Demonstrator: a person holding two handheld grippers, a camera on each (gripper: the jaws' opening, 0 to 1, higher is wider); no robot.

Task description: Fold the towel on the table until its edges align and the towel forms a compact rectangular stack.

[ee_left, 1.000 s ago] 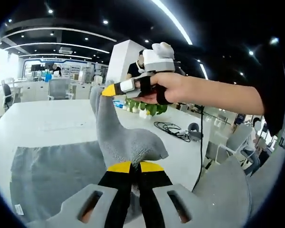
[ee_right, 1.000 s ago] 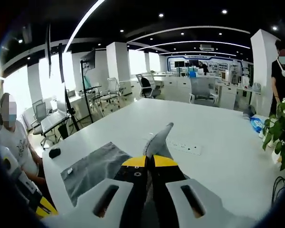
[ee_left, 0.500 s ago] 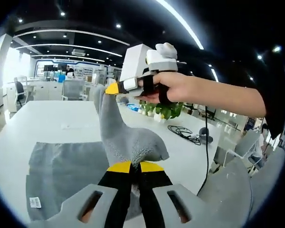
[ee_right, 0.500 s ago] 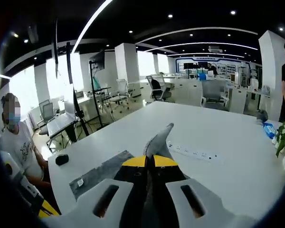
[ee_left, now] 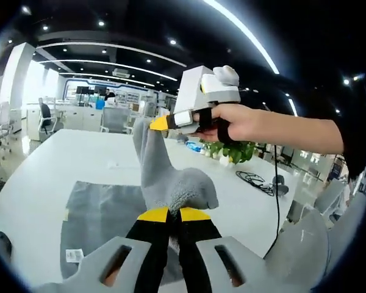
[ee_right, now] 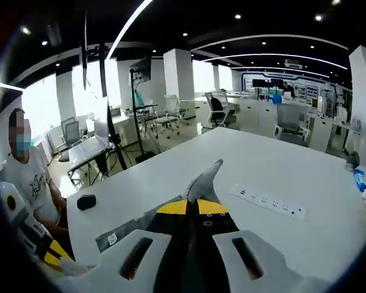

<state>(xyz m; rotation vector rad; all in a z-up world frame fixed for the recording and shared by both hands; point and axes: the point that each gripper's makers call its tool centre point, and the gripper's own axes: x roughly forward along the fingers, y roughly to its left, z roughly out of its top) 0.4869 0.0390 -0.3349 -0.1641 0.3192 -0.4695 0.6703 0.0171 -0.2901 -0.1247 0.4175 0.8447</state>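
**Towel lifted at two corners, rest still on the table**

I see the grey towel (ee_left: pixel 104 213) partly spread on the white table (ee_left: pixel 30 189), with one edge pulled up off the surface into a raised ridge between my two grippers. A small white label (ee_left: pixel 74 255) sits near the towel's lower corner in the left gripper view.

My left gripper (ee_left: pixel 169 215) has its yellow-tipped jaws pressed together on a bunched fold of the towel. From there the cloth rises to my right gripper (ee_left: pixel 160 123), which comes in from the right of that view, held in a hand (ee_left: pixel 232 124), and pinches the upper corner.

In the right gripper view, the right gripper (ee_right: pixel 192 206) has its jaws closed on the towel (ee_right: pixel 202 180), a grey tip poking up past the yellow pads. A strip of the flat part lies on the table (ee_right: pixel 305 244) to the left below.

Farther out on the table lie a white power strip (ee_right: pixel 267 202) and a black mouse (ee_right: pixel 86 202) near the edge. A person (ee_right: pixel 27 177) sits beside the table at the left. Green plants (ee_left: pixel 235 151) and a coiled black cable (ee_left: pixel 256 180) sit at the far side in the left gripper view.
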